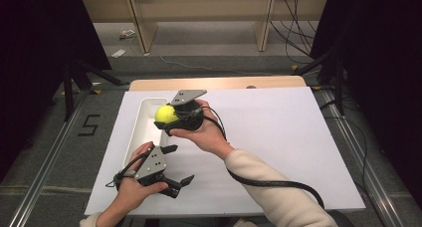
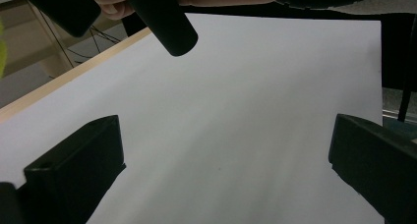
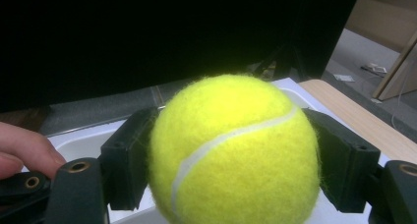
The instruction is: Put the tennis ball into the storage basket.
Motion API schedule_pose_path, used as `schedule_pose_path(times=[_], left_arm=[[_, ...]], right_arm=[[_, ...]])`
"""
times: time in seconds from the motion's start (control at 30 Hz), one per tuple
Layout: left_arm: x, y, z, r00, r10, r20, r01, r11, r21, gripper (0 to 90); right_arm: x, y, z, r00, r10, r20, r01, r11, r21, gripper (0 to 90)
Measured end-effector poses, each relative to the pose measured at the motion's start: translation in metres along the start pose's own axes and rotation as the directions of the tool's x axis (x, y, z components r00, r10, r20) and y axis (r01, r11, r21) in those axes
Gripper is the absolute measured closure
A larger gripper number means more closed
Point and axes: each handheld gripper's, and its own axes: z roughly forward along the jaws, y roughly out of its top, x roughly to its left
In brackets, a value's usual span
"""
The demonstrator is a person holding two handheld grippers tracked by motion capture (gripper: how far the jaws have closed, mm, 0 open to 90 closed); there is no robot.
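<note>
A yellow tennis ball hangs over the white tray at the left of the white board, clamped in my right gripper. The right gripper view has the ball large between both black jaws, the tray below it. My left gripper is held low near the board's front edge, just in front of the tray, jaws wide apart with nothing between them. In the left gripper view, bare white board lies between its jaws.
The white board covers a wooden table. A black cable trails from the right gripper across the sleeve. Wooden shelving and loose cables stand beyond the table. Metal rails run along both sides on the floor.
</note>
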Motion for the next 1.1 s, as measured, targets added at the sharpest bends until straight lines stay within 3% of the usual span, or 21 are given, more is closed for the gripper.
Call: schedule_pose_path(times=[1.1], left_arm=[[0.0, 0.0, 0.001, 1.0, 0.001, 0.003, -0.001, 1.0, 0.001, 0.0]], right_arm=[[0.0, 0.008, 0.014, 0.9997, -0.012, -0.019, 0.013, 1.0, 0.027, 26.3]])
